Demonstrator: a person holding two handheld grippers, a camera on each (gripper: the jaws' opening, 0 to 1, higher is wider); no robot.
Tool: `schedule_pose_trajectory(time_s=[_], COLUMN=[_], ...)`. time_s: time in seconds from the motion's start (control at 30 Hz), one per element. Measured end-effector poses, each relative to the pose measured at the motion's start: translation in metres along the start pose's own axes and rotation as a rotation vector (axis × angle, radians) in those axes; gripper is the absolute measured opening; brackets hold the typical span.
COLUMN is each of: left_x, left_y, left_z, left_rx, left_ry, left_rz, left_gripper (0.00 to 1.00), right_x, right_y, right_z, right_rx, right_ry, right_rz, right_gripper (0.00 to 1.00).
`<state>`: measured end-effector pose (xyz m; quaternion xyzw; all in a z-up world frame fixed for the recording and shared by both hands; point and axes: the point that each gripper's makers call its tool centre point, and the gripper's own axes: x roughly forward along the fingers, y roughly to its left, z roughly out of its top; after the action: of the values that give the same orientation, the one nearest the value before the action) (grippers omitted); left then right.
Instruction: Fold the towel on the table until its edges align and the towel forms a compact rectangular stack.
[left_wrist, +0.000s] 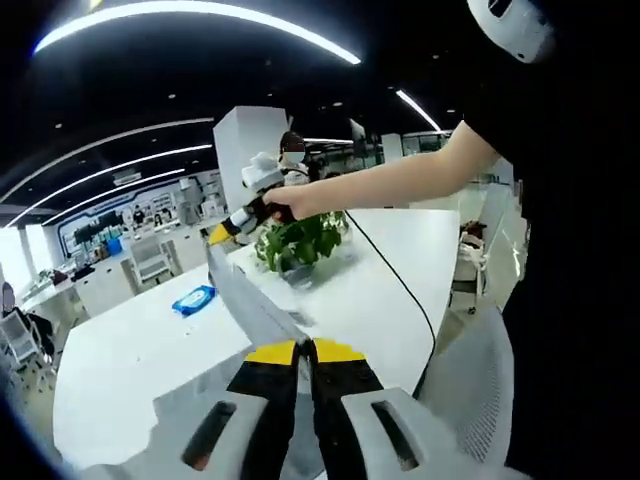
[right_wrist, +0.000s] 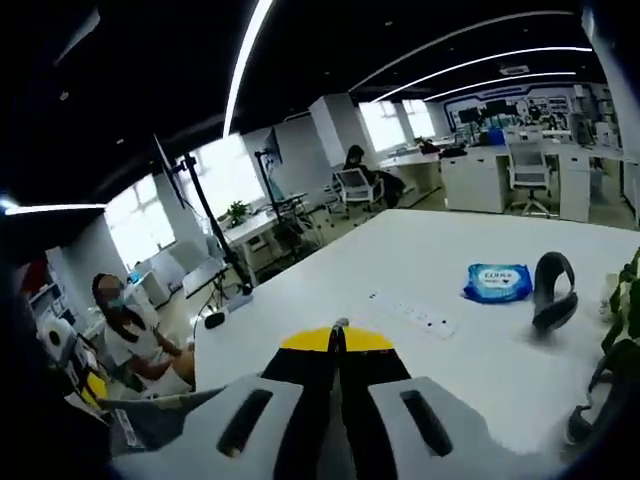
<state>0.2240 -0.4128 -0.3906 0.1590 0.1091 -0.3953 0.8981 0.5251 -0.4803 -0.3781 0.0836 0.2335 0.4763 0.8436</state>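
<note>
Towel: grey cloth (left_wrist: 250, 300) lifted off the white table (left_wrist: 120, 360), stretched taut in the left gripper view between that view's own jaws at the bottom and the other gripper farther off; in the right gripper view a grey strip of it (right_wrist: 160, 410) trails to the lower left of the jaws.
Left gripper (left_wrist: 305, 350): yellow-tipped black jaws pressed together with the towel's near edge pinched between them.
Right gripper (left_wrist: 222, 234): seen in the left gripper view held in a person's hand (left_wrist: 285, 203) above the table, its yellow tip clamped on the towel's far end; in its own view the jaws (right_wrist: 336, 338) meet tip to tip.
Table items: blue wipes packet (right_wrist: 497, 282) lying flat, a dark curved object (right_wrist: 553, 290) just beside it, a potted green plant (left_wrist: 300, 242) near the far edge.
Surroundings: white office chair (left_wrist: 480, 380) beside the table; a seated person (right_wrist: 135, 335) at the left of the right gripper view.
</note>
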Motion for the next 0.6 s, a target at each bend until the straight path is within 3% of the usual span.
schedule_pose_trajectory(time_s=[0.1,0.23,0.37,0.6], left_x=[-0.004,-0.013,-0.023,-0.039], left_y=[0.002,0.009,0.019,0.041], left_z=[-0.008,-0.016,-0.038,-0.076], left_rx=[0.021,0.019,0.000,-0.012], left_ry=[0.019,0.006,0.016,0.055], left_rz=[-0.007,-0.024,-0.014,0.030], left_gripper=[0.04,0.04,0.04,0.03], right_x=[0.011,0.021,0.035,0.058], right_y=[0.010,0.012,0.011,0.026], right_z=[-0.003,-0.008,-0.015,-0.027], right_rx=[0.053,0.027,0.023,0.028], right_ry=[-0.017,0.012,0.044,0.034], right_rz=[-0.004,-0.042,-0.063,-0.087], right_gripper=[0.00,0.00,0.00,0.00])
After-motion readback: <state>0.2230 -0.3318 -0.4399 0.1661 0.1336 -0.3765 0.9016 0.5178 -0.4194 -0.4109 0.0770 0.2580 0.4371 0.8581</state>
